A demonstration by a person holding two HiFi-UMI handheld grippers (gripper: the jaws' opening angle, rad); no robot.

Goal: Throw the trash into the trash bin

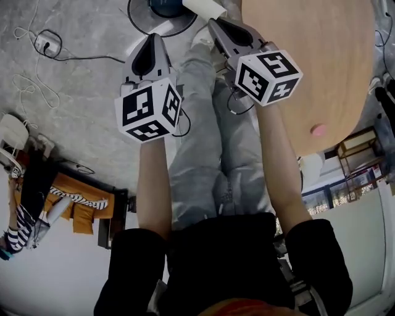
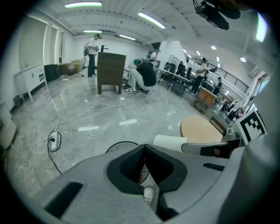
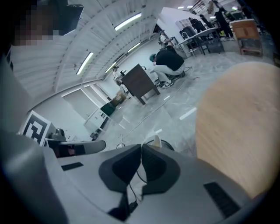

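1. Currently I see both grippers held out side by side above the floor, past the gray trousers of the person carrying them.
2. Left gripper: its own view shows the dark pads pressed together at the tips with nothing between them. It is closed and empty, and its marker cube faces up toward the head camera.
3. Right gripper: its jaws also meet tip to tip and hold nothing. It reaches a little farther out than the left one and sits just beside the left edge of the round wooden table.
4. Trash: the only scrap I can make out is a small pink bit. It lies on the table close to the near edge, to the right of the right gripper and well apart from both claws. It is too small for me to tell what it is.
5. Floor beyond the tips: a white tube lies just past the right gripper, beside a thin black ring on the gray marble.
6. Far left: a power strip rests on the floor with cables trailing from it, well apart from the left gripper.
7. Far back in the left gripper view, a dark wooden cabinet stands upright in the open hall, and a person crouches just to its right.
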